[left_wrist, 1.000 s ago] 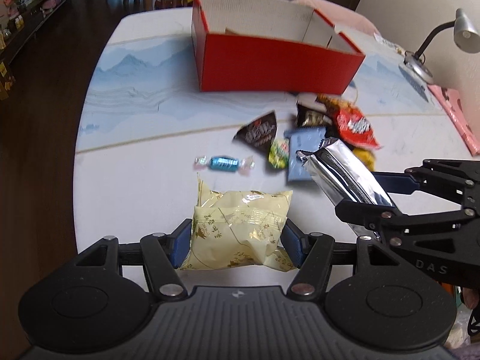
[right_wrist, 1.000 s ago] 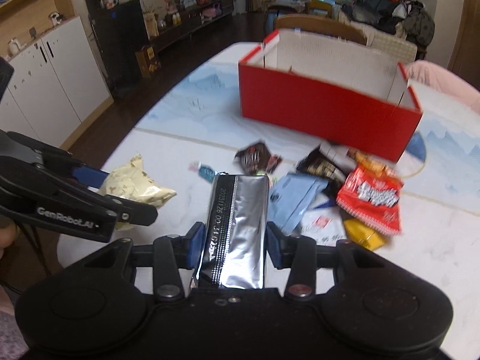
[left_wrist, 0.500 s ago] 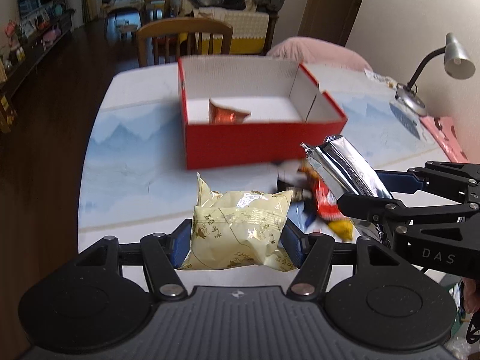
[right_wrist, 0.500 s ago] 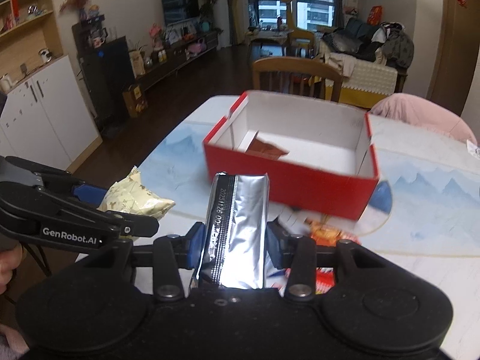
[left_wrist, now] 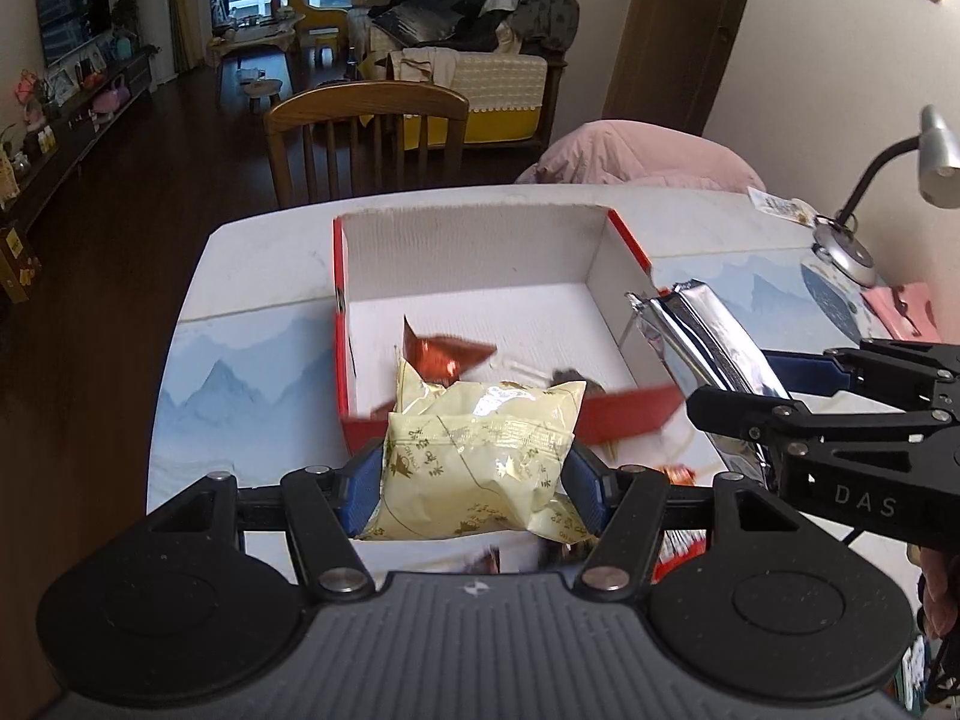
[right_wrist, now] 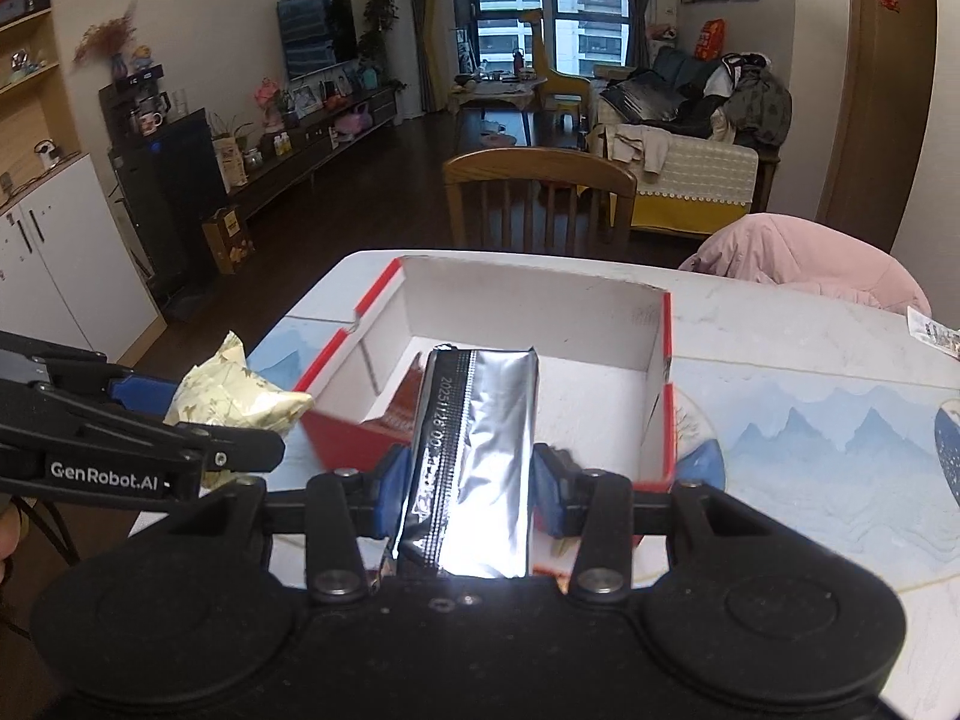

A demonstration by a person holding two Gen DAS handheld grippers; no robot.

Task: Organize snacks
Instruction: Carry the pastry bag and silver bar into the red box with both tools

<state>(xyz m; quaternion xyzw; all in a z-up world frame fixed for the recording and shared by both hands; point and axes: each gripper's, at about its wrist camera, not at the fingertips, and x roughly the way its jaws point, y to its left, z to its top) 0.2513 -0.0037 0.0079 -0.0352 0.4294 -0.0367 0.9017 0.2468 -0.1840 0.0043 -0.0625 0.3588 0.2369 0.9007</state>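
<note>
Carrying both snacks above the red box [left_wrist: 624, 414]: left tool [left_wrist: 474, 474] clamped across the yellow bag [left_wrist: 480, 462], right tool [right_wrist: 462, 486] clamped on the silver foil pack [right_wrist: 474, 450]. Both look light, soft and crinkly, the foil probably slippery, so mid-body grips suit them.

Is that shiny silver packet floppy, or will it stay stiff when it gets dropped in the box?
The silver packet probably stays fairly stiff: it sticks straight out of the right hand-held gripper without drooping. Its creased foil looks smooth, so it might slip. It seems light, likely landing softly in the red box.
</note>
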